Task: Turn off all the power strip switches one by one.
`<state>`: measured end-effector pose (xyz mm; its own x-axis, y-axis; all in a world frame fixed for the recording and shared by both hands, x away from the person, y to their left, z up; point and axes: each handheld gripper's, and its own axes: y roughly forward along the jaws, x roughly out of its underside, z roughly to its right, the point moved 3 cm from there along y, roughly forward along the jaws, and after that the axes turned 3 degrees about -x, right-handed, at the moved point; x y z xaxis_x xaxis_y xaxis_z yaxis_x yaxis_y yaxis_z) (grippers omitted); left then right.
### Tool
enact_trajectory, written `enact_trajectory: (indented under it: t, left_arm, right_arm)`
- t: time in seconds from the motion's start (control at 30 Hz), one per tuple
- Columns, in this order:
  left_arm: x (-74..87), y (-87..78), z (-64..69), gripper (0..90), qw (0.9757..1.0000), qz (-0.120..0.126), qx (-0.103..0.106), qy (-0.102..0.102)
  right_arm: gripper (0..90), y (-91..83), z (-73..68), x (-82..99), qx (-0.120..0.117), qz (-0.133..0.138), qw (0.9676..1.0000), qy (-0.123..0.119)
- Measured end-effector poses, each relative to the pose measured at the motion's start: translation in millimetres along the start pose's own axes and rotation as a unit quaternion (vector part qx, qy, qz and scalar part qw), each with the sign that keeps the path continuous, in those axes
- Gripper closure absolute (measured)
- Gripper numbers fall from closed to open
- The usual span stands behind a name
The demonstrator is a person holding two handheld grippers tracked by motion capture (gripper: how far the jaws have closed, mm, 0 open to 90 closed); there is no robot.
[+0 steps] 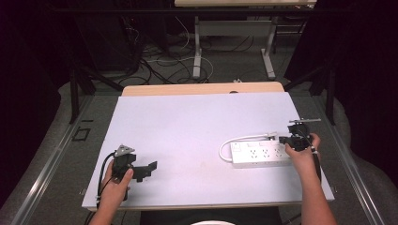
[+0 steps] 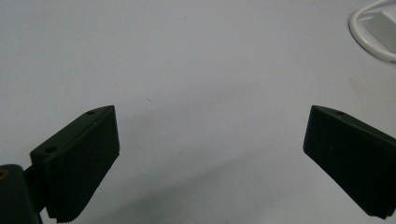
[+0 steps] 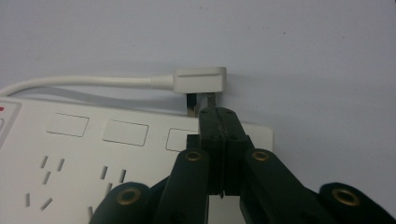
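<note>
My left gripper (image 1: 151, 168) sits low over the desk (image 1: 187, 126) near its front left corner, held in my left hand (image 1: 115, 180). Its jaws stand wide apart, with nothing between them but bare desk surface, and they point toward the right side of the desk. In the left gripper view a loop of white cable (image 2: 369, 35) shows at the top right corner.

My right gripper (image 1: 284, 139) is near the desk's right edge, held in my right hand (image 1: 302, 152), above the right end of a white power strip (image 1: 260, 154). Its jaws are pressed together with no gap between them, and I see nothing caught in them. In the right gripper view their tips lie just beside the metal prongs of the white plug (image 3: 200, 79), which rests on the desk past the strip's far edge; I cannot tell if they touch. The strip's cable (image 1: 244, 138) curls from its left end round to that plug.
</note>
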<state>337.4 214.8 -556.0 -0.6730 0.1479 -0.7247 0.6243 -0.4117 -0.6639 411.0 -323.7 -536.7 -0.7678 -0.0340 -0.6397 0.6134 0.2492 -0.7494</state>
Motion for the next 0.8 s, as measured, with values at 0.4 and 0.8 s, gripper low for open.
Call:
enact_trajectory:
  t: [0.4,0.8]
  left_arm:
    - [-0.1,-0.3,-0.1,3.9,1.0000,-0.001,0.000,-0.001]
    - [0.0,-0.3,0.2,3.9,1.0000,0.001,-0.001,0.000]
  right_arm:
    - [90.0,5.7,-1.9,2.6,-0.003,-0.013,0.9999,0.004]
    - [90.0,6.1,-2.5,3.3,0.001,-0.013,0.9999,0.004]
